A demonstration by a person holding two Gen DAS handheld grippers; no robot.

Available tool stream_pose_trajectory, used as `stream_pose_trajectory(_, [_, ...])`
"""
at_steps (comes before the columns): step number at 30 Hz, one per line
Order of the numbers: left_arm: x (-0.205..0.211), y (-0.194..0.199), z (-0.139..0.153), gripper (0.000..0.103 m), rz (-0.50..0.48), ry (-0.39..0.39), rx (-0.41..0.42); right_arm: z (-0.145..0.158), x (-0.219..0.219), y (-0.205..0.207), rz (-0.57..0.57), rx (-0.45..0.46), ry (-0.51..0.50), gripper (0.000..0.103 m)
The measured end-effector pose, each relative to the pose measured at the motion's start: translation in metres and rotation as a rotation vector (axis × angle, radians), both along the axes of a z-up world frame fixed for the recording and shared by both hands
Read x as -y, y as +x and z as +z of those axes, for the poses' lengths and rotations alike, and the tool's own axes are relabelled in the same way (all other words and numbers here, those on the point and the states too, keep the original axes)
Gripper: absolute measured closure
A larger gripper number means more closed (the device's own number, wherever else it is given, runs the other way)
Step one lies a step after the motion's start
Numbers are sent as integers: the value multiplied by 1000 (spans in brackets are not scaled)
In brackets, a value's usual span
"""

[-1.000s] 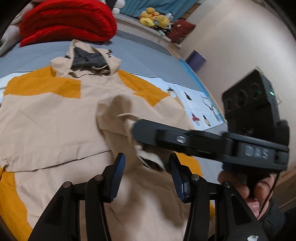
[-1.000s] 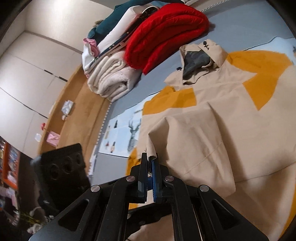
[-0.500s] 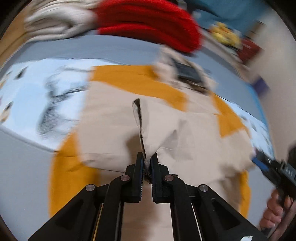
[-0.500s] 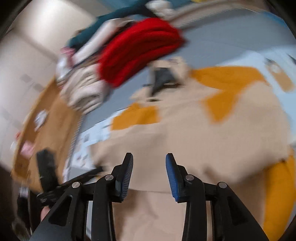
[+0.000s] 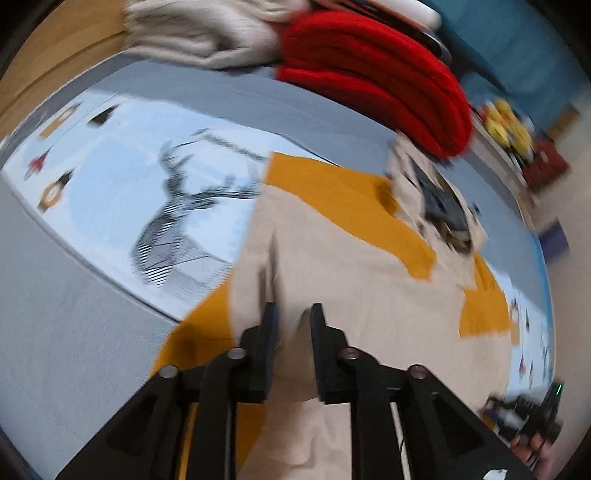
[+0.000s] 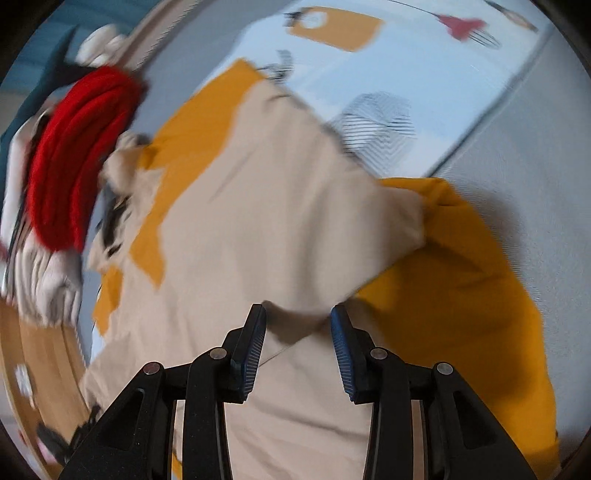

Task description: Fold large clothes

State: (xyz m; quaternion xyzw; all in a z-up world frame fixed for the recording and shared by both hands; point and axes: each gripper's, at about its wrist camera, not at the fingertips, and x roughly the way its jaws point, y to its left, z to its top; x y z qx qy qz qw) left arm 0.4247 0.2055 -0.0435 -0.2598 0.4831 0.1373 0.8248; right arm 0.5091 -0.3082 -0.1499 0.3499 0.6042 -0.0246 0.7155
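A beige hoodie with orange panels (image 5: 351, 277) lies flat on the bed, its hood (image 5: 439, 206) towards the far end. My left gripper (image 5: 291, 314) hovers over its left part, jaws opening, with beige cloth showing in the gap and the pads not pressing it. In the right wrist view the hoodie (image 6: 277, 221) fills the middle, and an orange sleeve (image 6: 461, 295) hangs out at the right. My right gripper (image 6: 298, 314) stands open just above a beige fold. The right gripper and a hand (image 5: 528, 424) also show at the left wrist view's lower right corner.
A red folded blanket (image 5: 376, 74) and pale folded bedding (image 5: 207, 33) are stacked beyond the hood. A light blue mat with a deer print (image 5: 147, 192) lies under the hoodie on the grey bed cover (image 5: 55, 314). The red blanket (image 6: 74, 155) sits at the left in the right wrist view.
My left gripper closed on a beige fold, swung to the hoodie's left side and has parted its jaws. My right gripper let go of the cloth, rolled and dropped low over the hoodie's right side.
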Motion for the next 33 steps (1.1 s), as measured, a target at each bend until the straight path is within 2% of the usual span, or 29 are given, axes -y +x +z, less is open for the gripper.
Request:
stream_pose_trajectory(2, [-10, -2, -8, 84, 22, -72, -19, -7, 6, 0, -33, -35, -19, 65])
stream_pose_trajectory(4, [-12, -1, -19, 79, 13, -125, -62, -11, 6, 2, -35, -51, -18, 65])
stream_pose_trajectory(6, [-10, 0, -31, 62, 10, -152, -116, -12, 5, 5, -23, -58, -28, 65])
stream_pose_trajectory(13, [-15, -6, -71, 63, 84, -294, -207, -12, 3, 11, -22, -65, -45, 66])
stream_pose_trajectory(14, [-15, -7, -76, 72, 92, -316, -216, -13, 3, 10, -23, -64, -46, 67])
stream_pose_trajectory(15, [-14, -8, -82, 93, 97, -348, -217, -13, 3, 11, -24, -63, -52, 73])
stream_pose_trajectory(16, [-12, -7, -82, 99, 92, -352, -216, -13, 4, 11, -25, -64, -61, 84])
stream_pose_trajectory(17, [-10, -6, -79, 100, 83, -333, -206, -13, 6, 10, -30, -68, -72, 87])
stream_pose_trajectory(19, [-3, 2, -60, 102, 27, -263, -129, -14, 10, 10, -46, -69, -69, 95])
stream_pose_trajectory(22, [13, 10, -25, 102, -76, -194, 1, -9, 18, 8, -77, -48, -93, 97])
stream_pose_trajectory(23, [16, 11, -20, 102, -90, -172, 18, -6, 20, 7, -85, -42, -107, 97])
stream_pose_trajectory(25, [18, 13, -23, 102, -96, -127, -2, -4, 23, 7, -93, -37, -122, 97])
stream_pose_trajectory(26, [17, 14, -31, 102, -89, -120, -41, -4, 23, 7, -92, -38, -120, 97])
stream_pose_trajectory(29, [10, 12, -55, 99, -51, -154, -149, -5, 28, 2, -114, -53, -123, 94])
stream_pose_trajectory(31, [5, 10, -57, 97, -15, -161, -167, -2, 29, -1, -126, -56, -142, 87])
stream_pose_trajectory(33, [3, 7, -48, 93, 2, -82, -169, 6, 27, -5, -137, -43, -183, 84])
